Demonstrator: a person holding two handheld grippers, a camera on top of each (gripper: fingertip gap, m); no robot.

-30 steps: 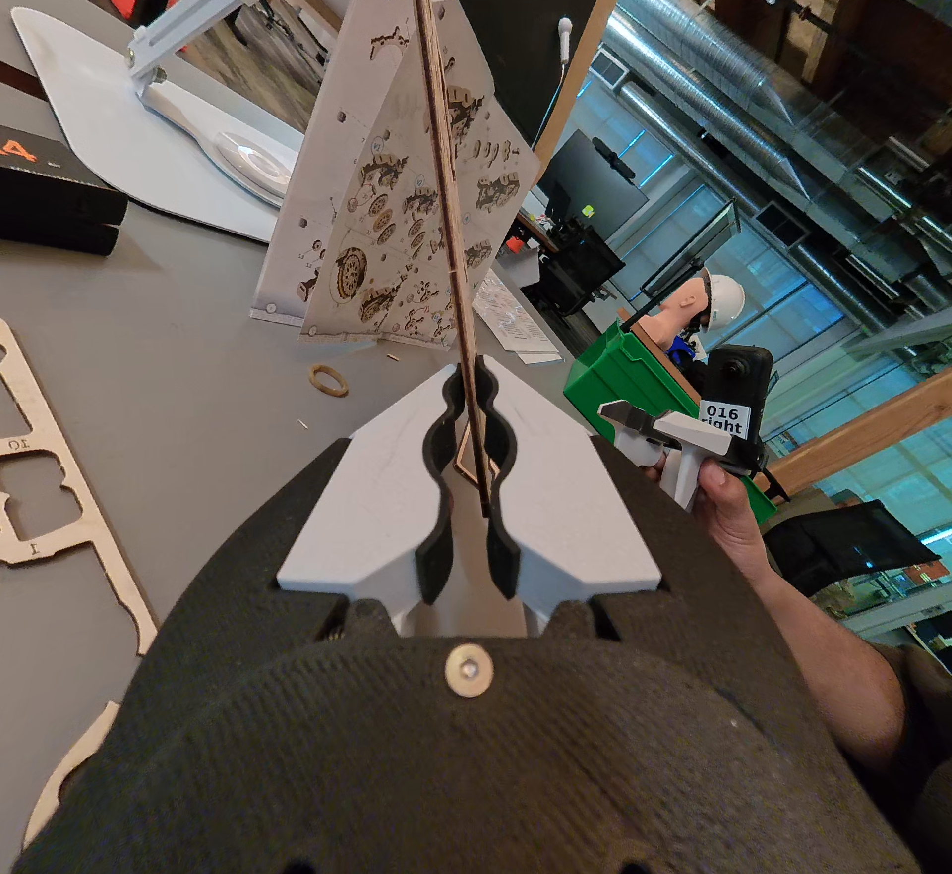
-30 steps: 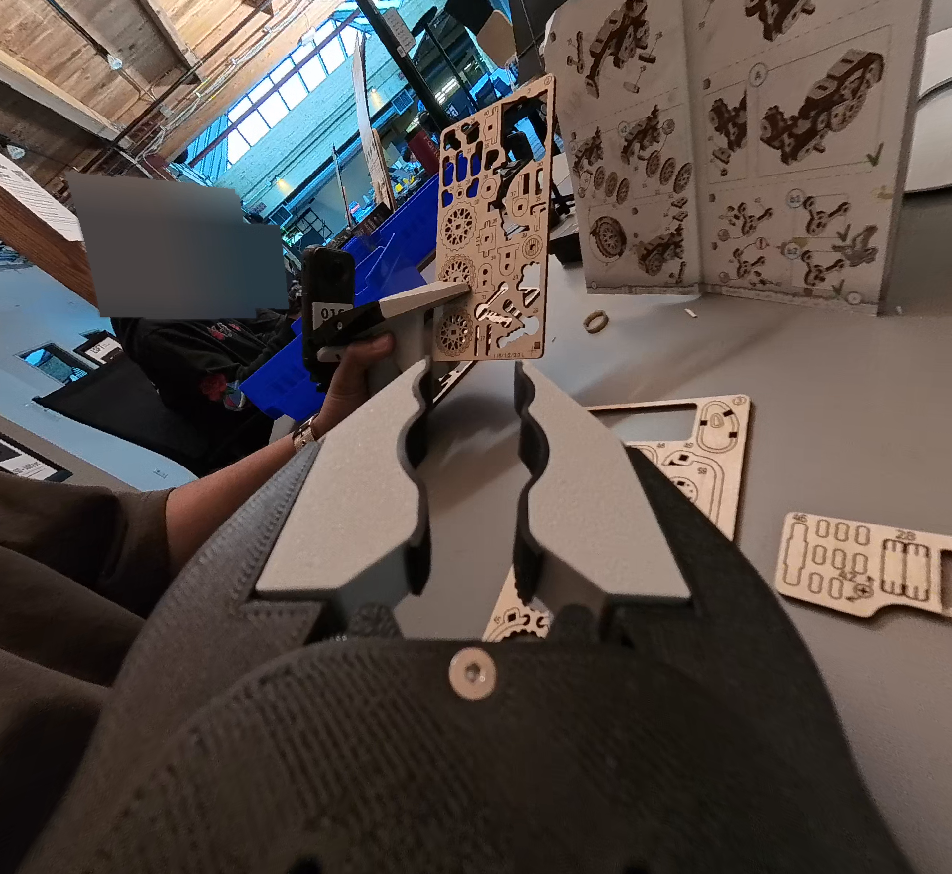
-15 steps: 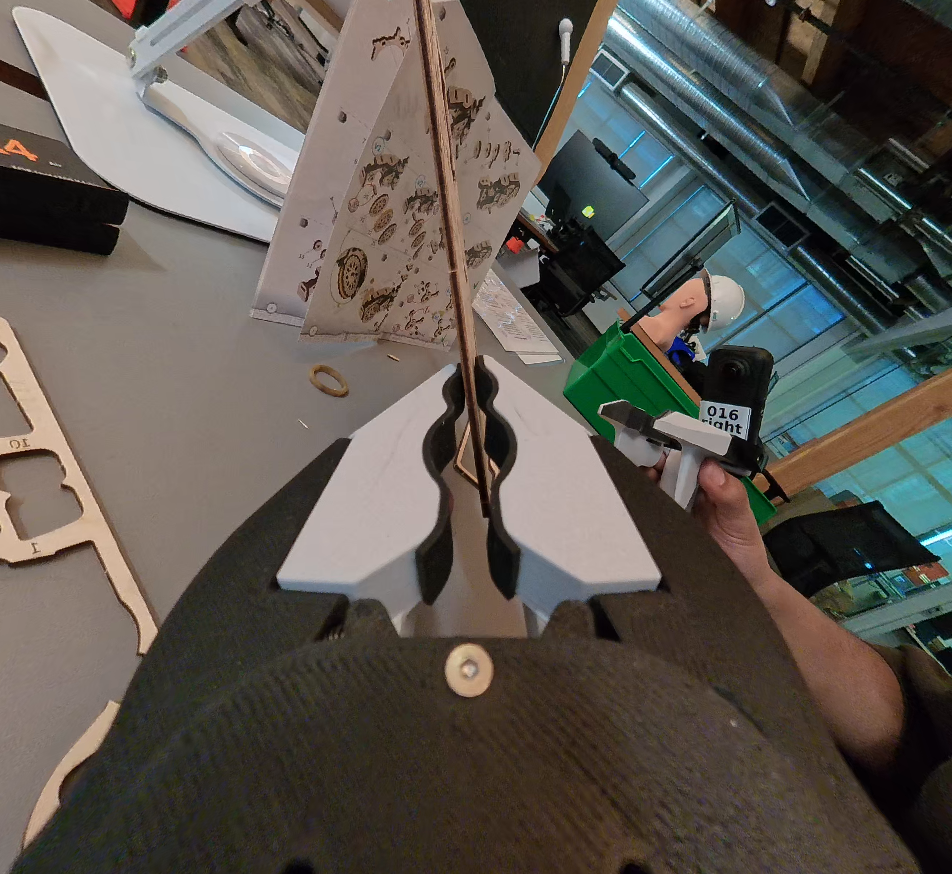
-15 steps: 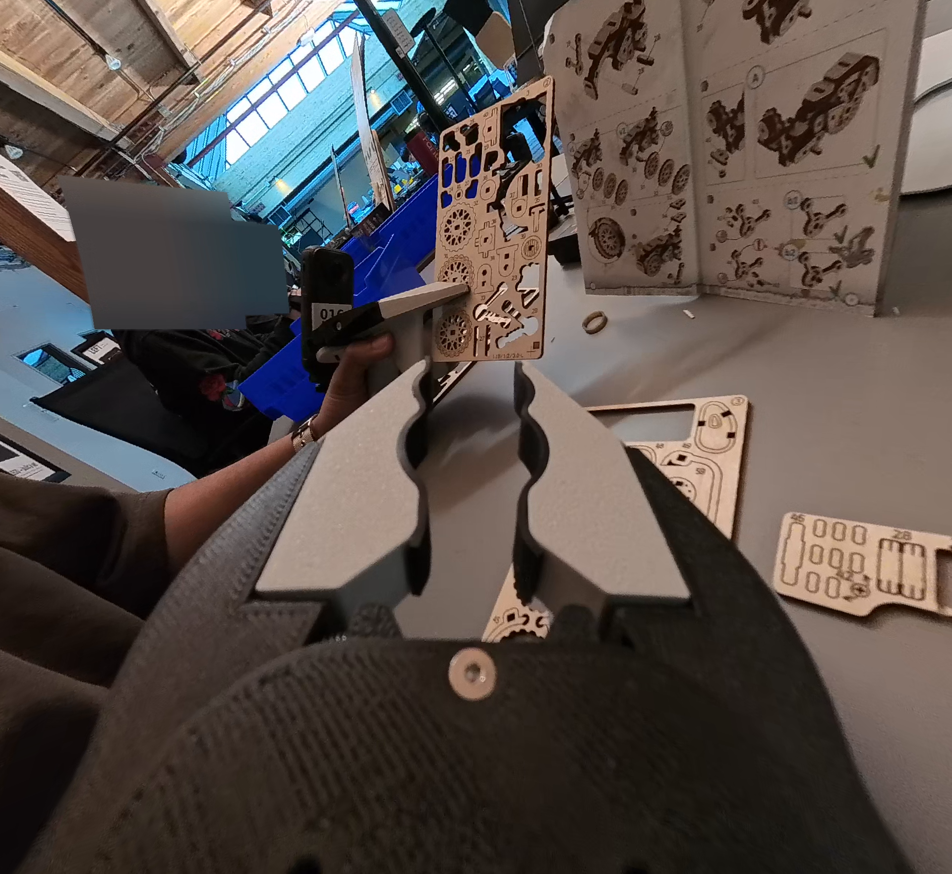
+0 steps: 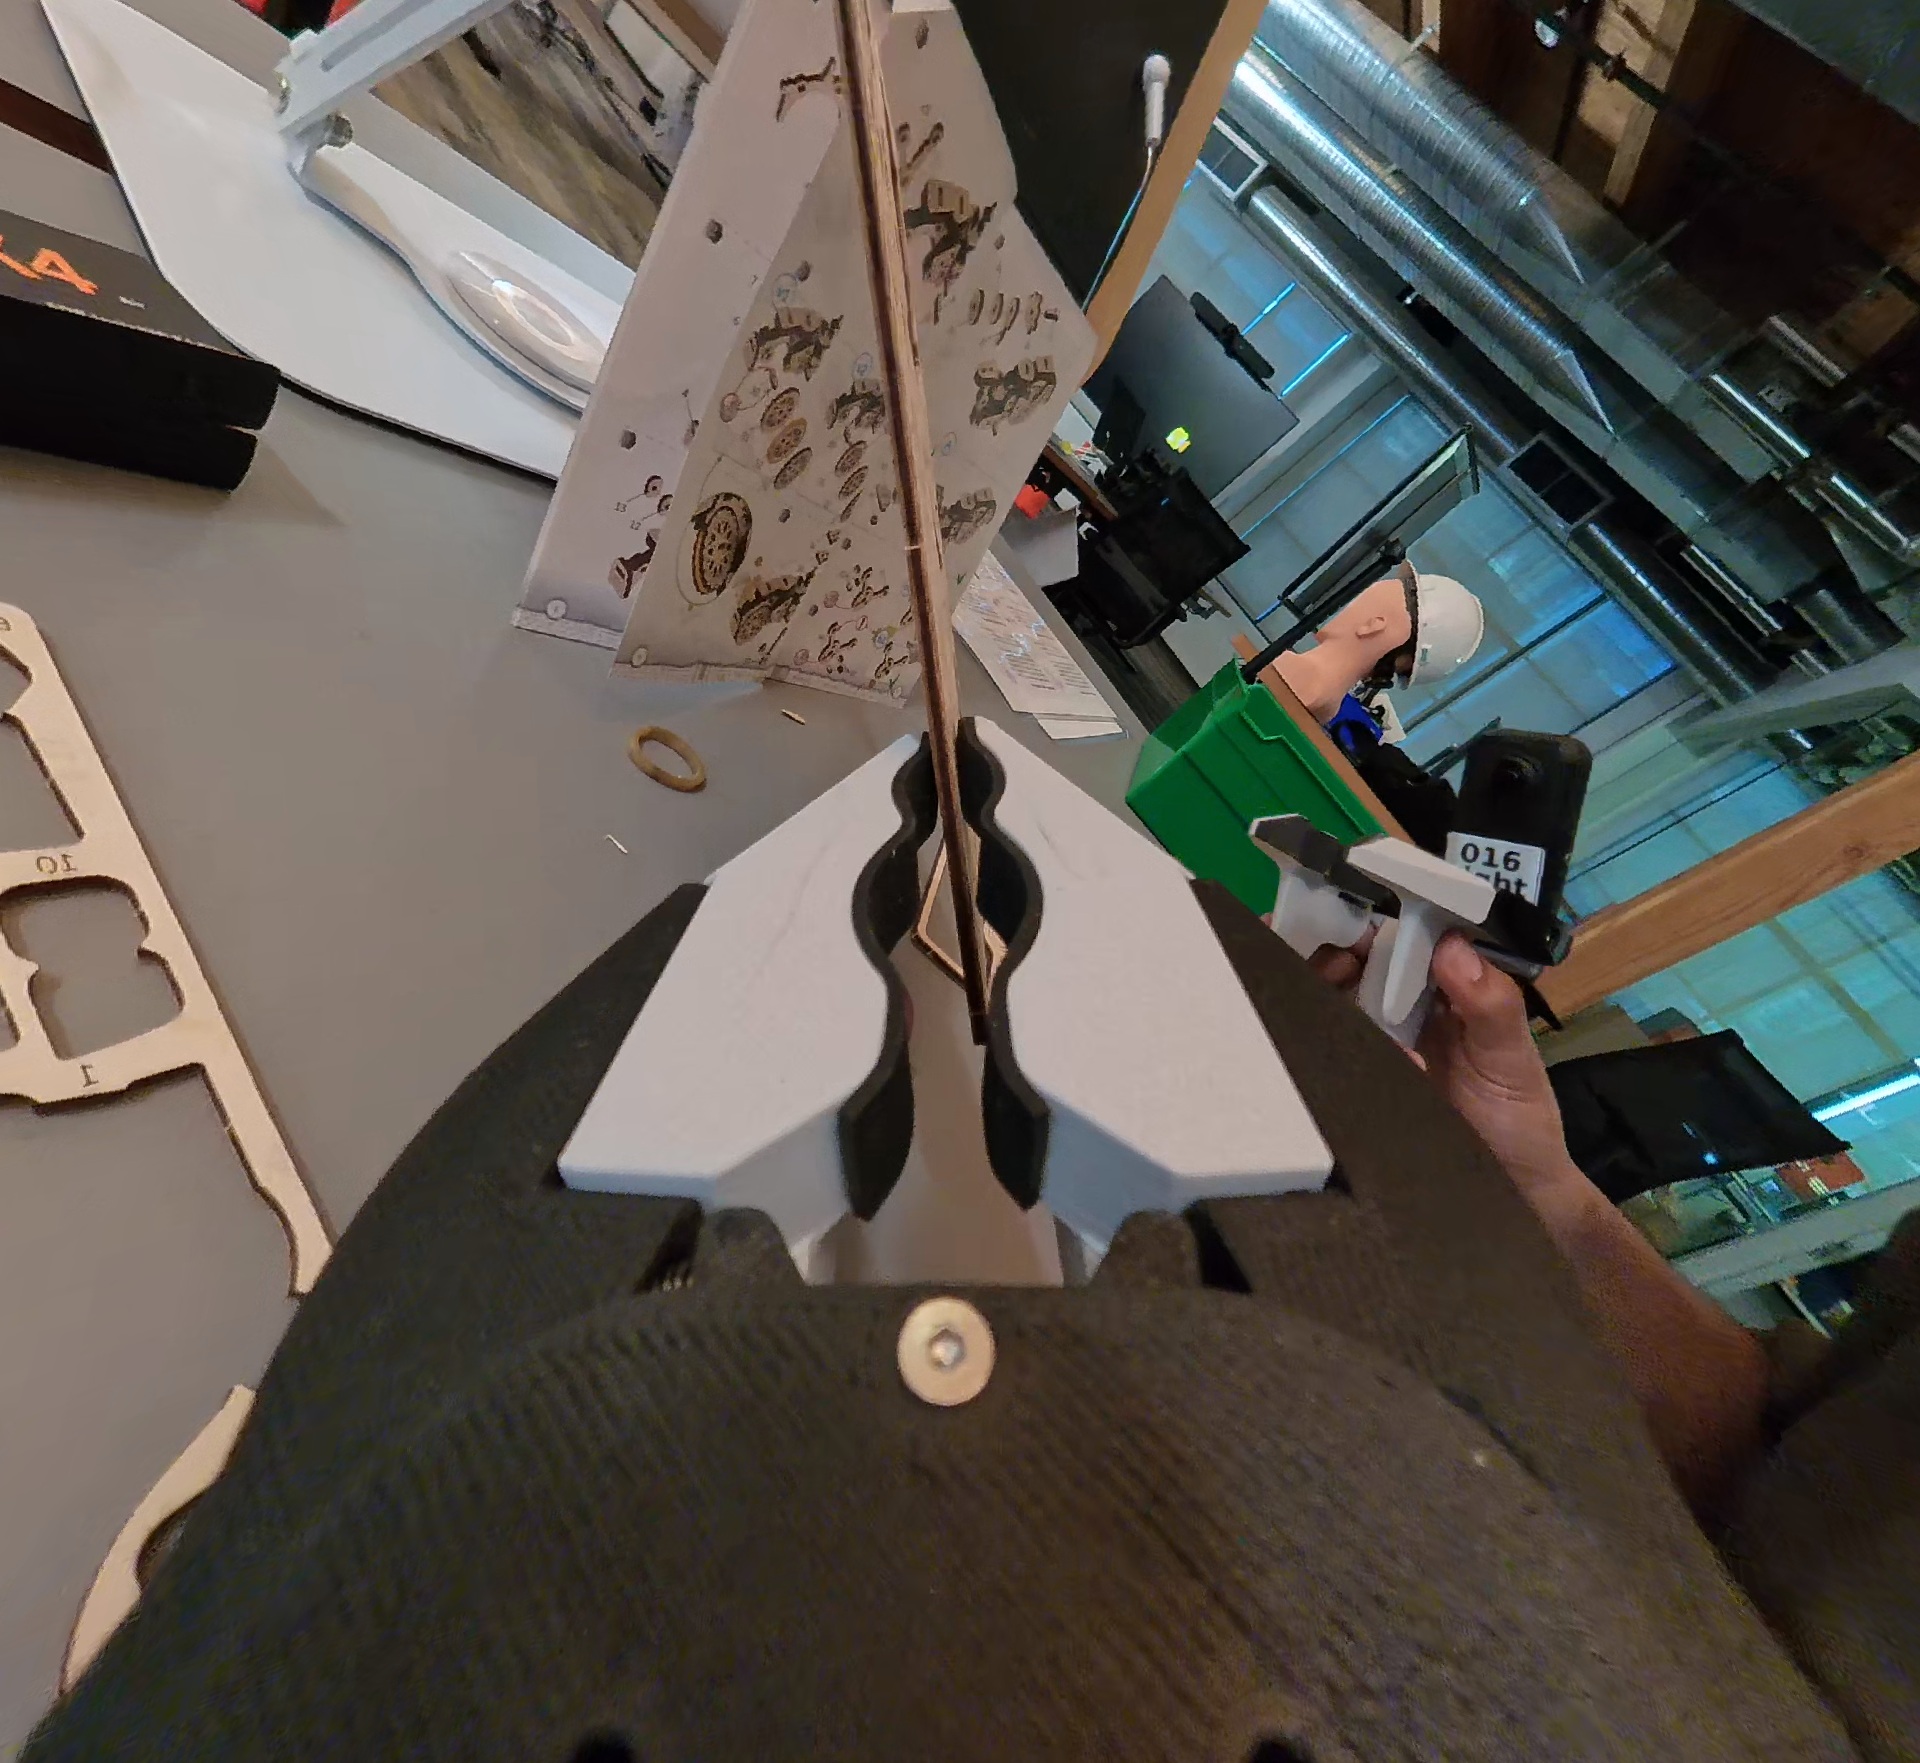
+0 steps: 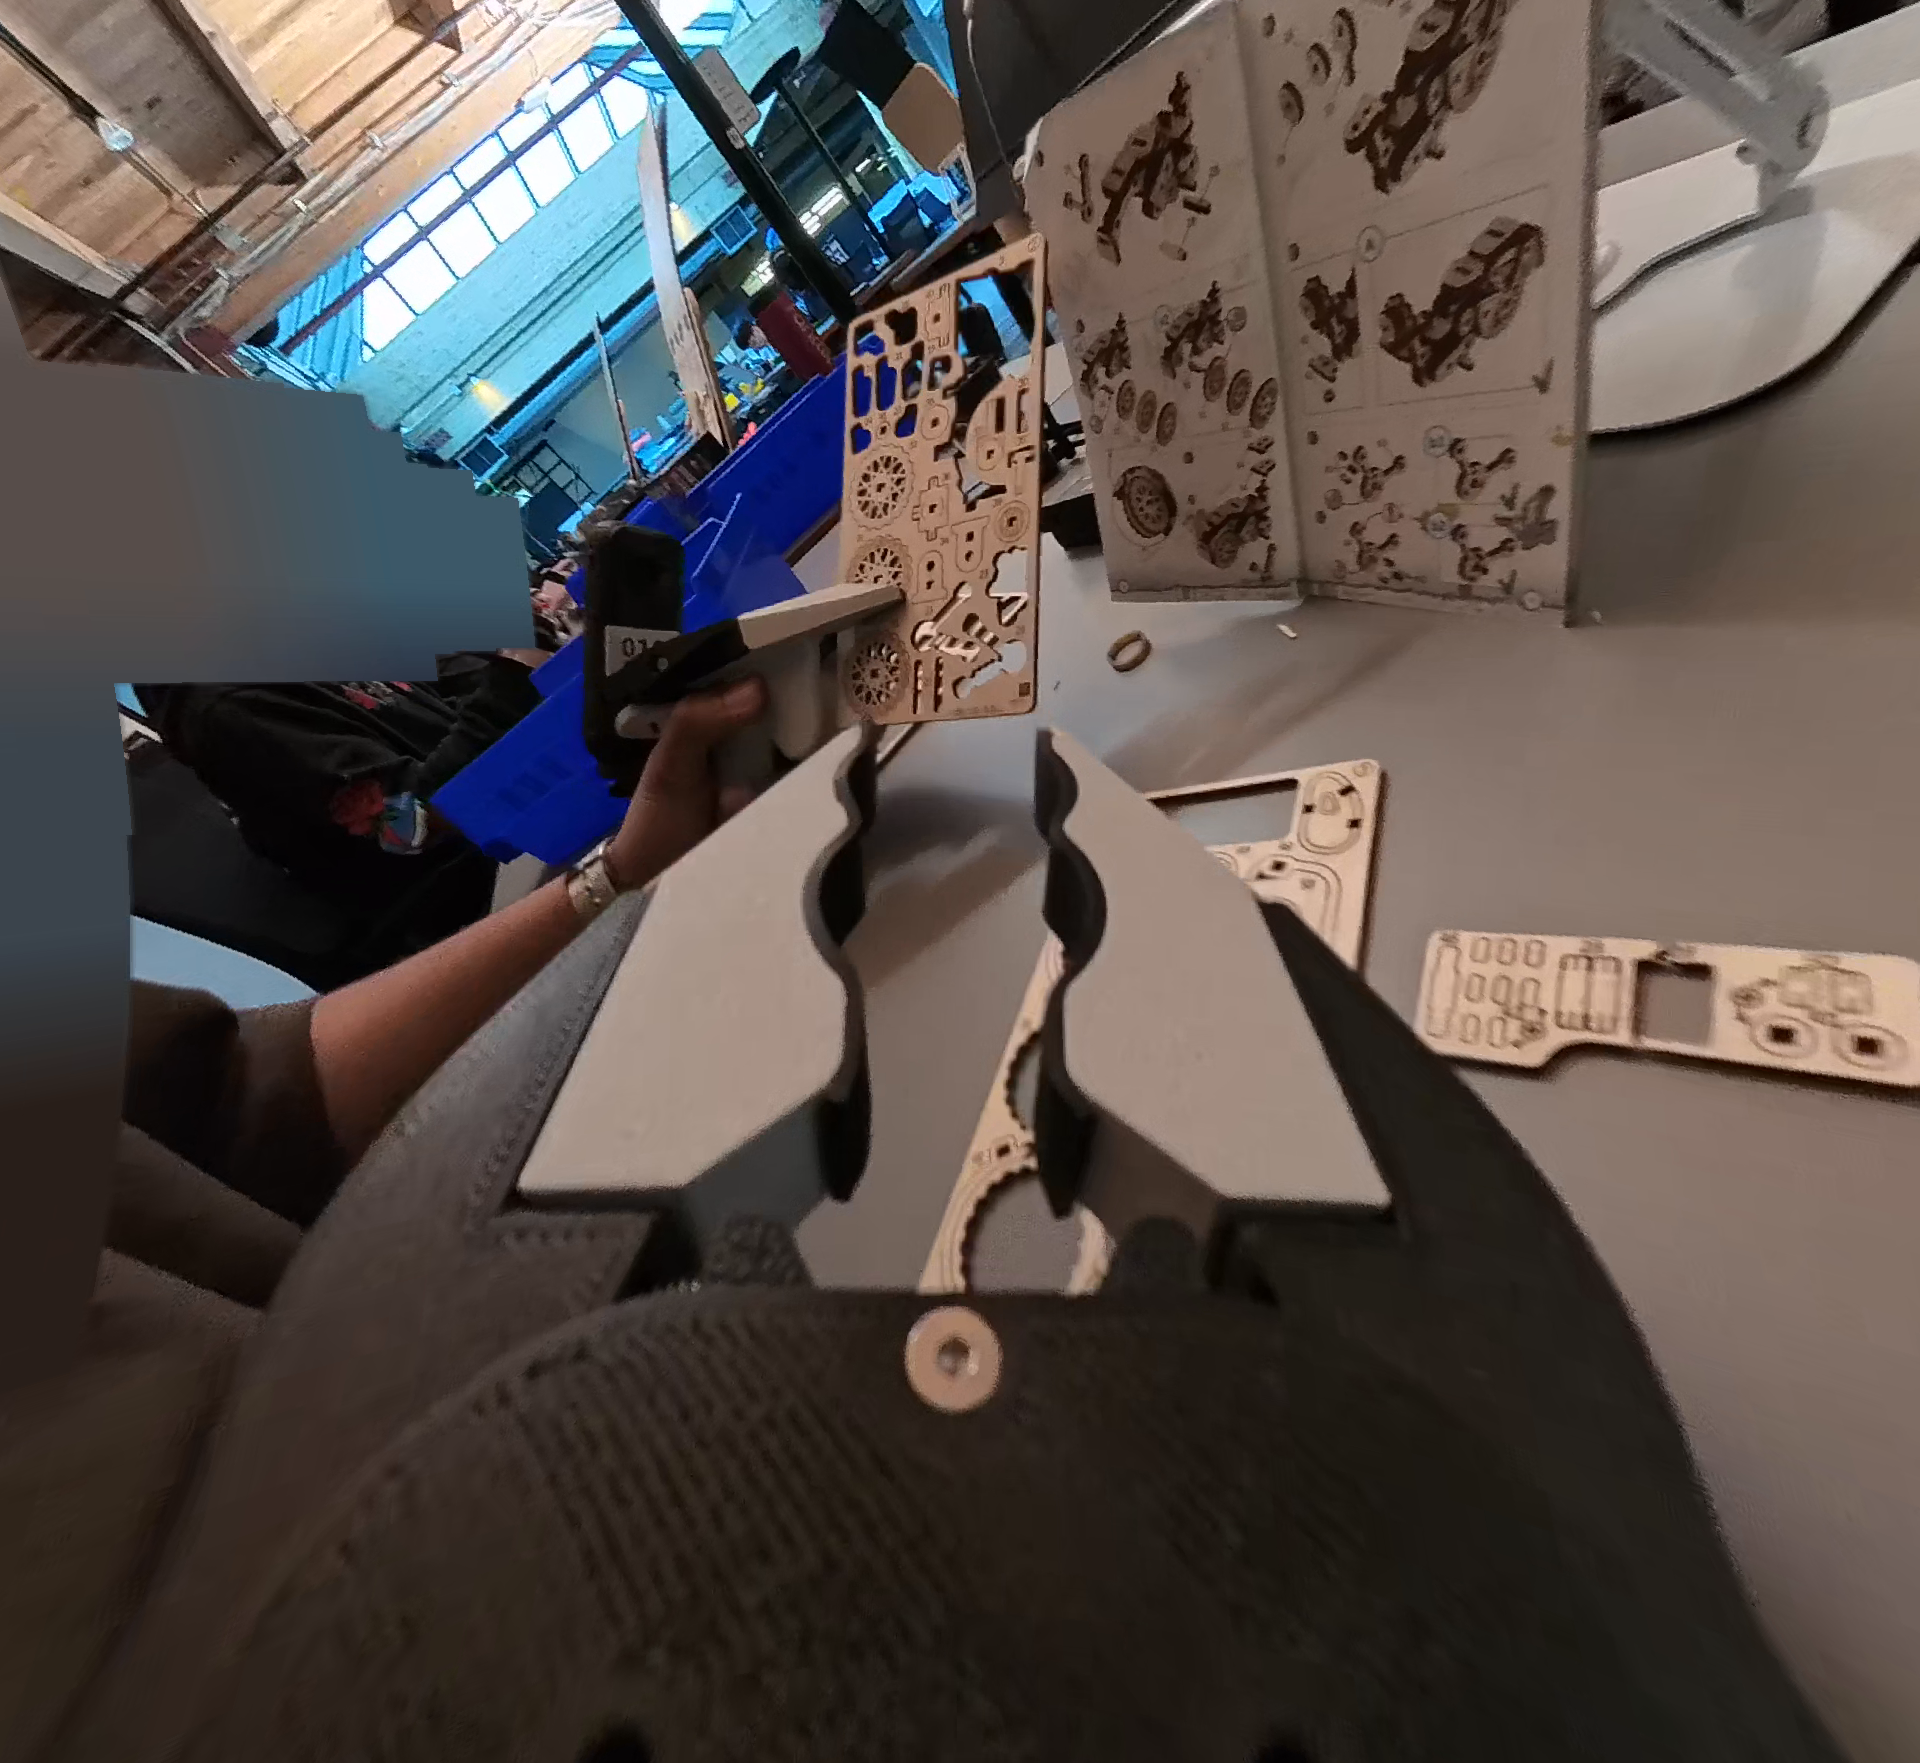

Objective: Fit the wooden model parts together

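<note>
**Part sheet clamped in left claw — handling notes**

Left claw (image 5: 948, 757): clenched on the lower edge of a thin plywood sheet (image 6: 945, 508), held upright above the bench (image 5: 364, 778). Right claw (image 6: 951, 757): released, jaws apart, empty, just short of the sheet's face.

Handling, as judged: the sheet is light and stiff across its face but brittle — laser cuts and empty windows leave narrow webs that could snap if twisted. Grip on the solid border, as the left claw does. Take a single part by its edges and press it out squarely, not by a thin spoke.

Spent frames (image 6: 1662, 1007) lie flat on the bench, near the right claw. A small ring (image 5: 667, 757) lies farther out, before the standing instruction leaflet (image 6: 1351, 311).

Containers: a green bin (image 5: 1226, 778) beyond the bench edge and blue bins (image 6: 727, 591) behind the left claw; contents cannot be told.
</note>
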